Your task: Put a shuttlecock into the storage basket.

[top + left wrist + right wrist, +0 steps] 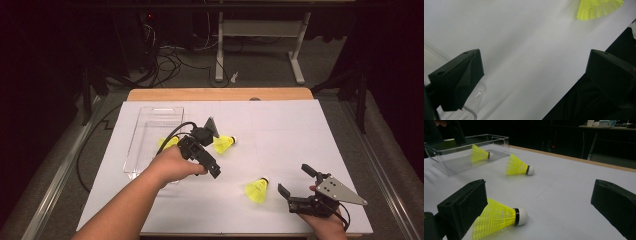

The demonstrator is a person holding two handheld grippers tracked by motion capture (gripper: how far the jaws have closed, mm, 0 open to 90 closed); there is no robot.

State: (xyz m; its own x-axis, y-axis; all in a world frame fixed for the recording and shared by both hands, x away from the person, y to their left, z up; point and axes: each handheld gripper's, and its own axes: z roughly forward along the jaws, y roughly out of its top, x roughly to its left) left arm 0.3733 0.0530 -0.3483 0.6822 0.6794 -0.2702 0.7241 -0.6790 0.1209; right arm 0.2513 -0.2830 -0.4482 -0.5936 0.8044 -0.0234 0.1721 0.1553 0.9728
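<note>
Three yellow shuttlecocks are in view. One lies inside a clear plastic tray at the left. A second rests on the white sheet just right of the tray; its skirt edge appears in the left gripper view. The third lies nearer the front. My left gripper hovers open over the sheet beside the tray's near right corner, holding nothing. My right gripper stands open at the front right, just right of the third shuttlecock, its jaws apart from it.
The white sheet covers a wooden table whose far edge shows bare. Behind it stand a desk frame and cables on the floor. The left gripper's black cable arcs over the tray.
</note>
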